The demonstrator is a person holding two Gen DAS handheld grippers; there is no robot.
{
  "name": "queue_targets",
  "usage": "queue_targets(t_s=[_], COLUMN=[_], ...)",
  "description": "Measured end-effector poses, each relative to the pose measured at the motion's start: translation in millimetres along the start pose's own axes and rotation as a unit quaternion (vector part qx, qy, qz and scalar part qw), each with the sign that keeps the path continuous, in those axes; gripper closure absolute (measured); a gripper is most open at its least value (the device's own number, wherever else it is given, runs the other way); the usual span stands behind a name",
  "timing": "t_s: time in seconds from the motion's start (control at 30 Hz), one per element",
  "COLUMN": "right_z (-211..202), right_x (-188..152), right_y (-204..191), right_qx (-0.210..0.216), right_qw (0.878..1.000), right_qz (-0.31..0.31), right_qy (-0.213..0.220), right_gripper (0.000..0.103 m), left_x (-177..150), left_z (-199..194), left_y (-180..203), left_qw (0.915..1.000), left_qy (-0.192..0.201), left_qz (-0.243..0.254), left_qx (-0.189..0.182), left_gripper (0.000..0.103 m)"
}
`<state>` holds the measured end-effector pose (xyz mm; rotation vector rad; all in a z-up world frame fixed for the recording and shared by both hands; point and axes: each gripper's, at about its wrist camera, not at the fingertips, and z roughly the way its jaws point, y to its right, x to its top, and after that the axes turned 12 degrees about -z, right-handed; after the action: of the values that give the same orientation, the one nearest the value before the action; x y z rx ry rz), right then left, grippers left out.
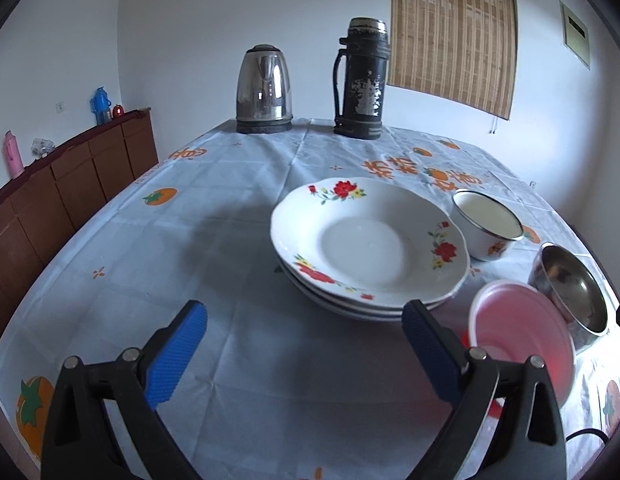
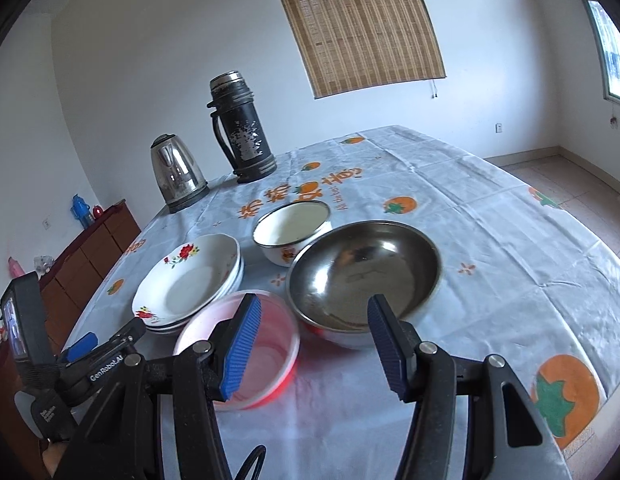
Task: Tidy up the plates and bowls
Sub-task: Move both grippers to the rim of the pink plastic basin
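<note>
A stack of white floral plates lies on the table. To its right stand a white enamel bowl, a steel bowl and a pink plastic bowl. My left gripper is open and empty, just short of the plates' near rim. My right gripper is open above the table, its left pad over the pink bowl and its right pad before the steel bowl's near rim. Nothing is pressed between its pads.
A steel kettle and a worn black thermos stand at the far edge of the table. A brown cabinet runs along the left wall. The left gripper's finger shows left of the pink bowl.
</note>
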<state>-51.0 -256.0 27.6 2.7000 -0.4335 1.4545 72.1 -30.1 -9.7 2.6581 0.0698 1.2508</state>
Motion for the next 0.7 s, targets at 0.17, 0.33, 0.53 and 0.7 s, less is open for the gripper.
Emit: queue_targets(t_s=[0.17,0.33,0.53,0.7], right_z=[-5.4,-11.2,-15.0,-17.4], right_x=[-8.4,-18.3,-25.6,-29.2], right_y=[19.7,31.9,37.4,23.9], right_qx=[-0.009,-0.022,-0.02,0.024], right_qw=[1.0,1.0,1.0,1.0], right_qz=[0.017,0.017,0.015,0.01], right_qy=[-0.004,-0.006,-0.006,0.014], right_gripper=[0.045,0.045,0.045,0.045], left_x=[-8.6,-16.0,-17.7,-15.6], left_z=[-8.5,-15.1,-15.7,-15.0], left_y=[11.2,21.8,27.8,31.2], left_qw=[0.9999,0.9993,0.999,0.9981], left_qy=[-0.001,0.003,-0.003,-0.019], left_qz=[0.016,0.035,0.039,0.036], left_qx=[-0.007,-0.012,-0.021,-0.046], left_gripper=[0.003,0.003,0.003,0.003])
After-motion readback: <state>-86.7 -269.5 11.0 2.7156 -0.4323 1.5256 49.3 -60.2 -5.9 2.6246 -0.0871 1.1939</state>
